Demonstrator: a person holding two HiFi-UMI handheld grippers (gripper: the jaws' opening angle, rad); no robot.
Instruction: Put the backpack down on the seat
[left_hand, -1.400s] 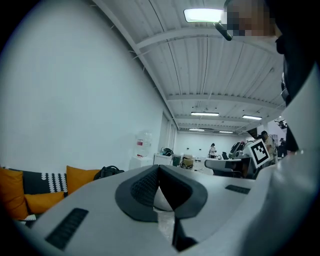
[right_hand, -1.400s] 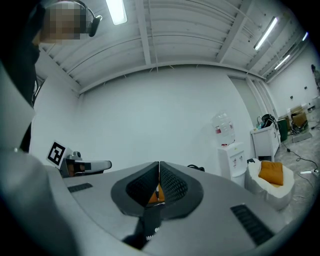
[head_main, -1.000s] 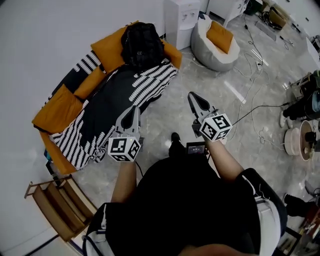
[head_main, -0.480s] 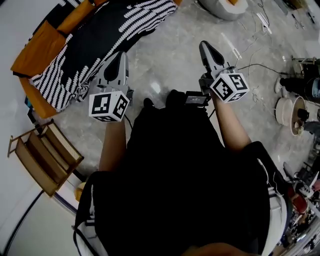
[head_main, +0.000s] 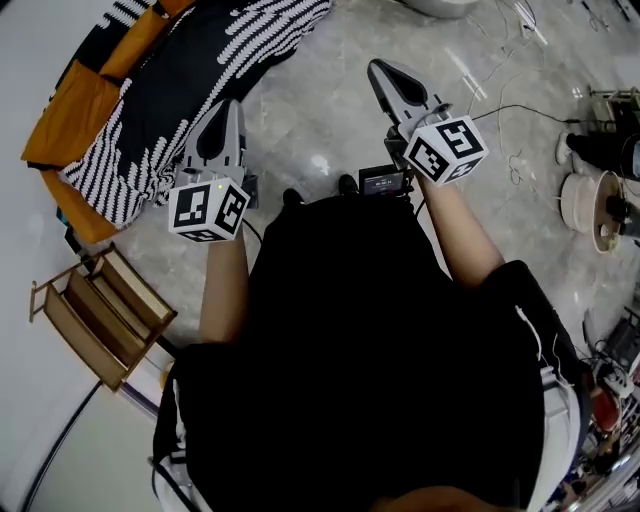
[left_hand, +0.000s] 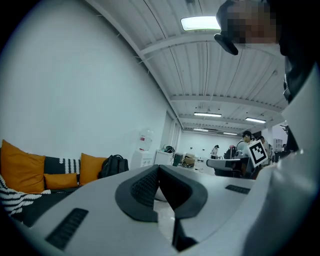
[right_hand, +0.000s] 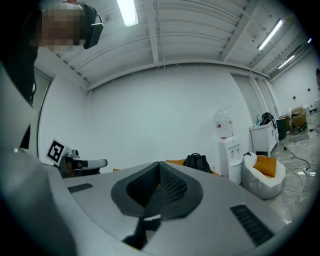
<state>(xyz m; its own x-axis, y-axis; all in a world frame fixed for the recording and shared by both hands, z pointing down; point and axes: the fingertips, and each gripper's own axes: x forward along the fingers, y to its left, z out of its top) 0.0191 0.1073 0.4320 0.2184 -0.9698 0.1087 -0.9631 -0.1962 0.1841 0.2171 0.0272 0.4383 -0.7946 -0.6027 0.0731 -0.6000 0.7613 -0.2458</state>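
Black backpack (left_hand: 113, 165) upright on sofa (left_hand: 30, 204), beside orange cushion (left_hand: 89, 170).

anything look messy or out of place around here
Nothing is spilled or broken. The striped throw hangs askew off the edge of the sofa, and loose cables trail over the floor. The backpack sits on the sofa against the cushions.

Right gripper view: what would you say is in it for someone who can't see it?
The right gripper, shut and empty, points across a room. Past its tip a black backpack sits against a white wall, with a white water dispenser and a grey beanbag to its right.
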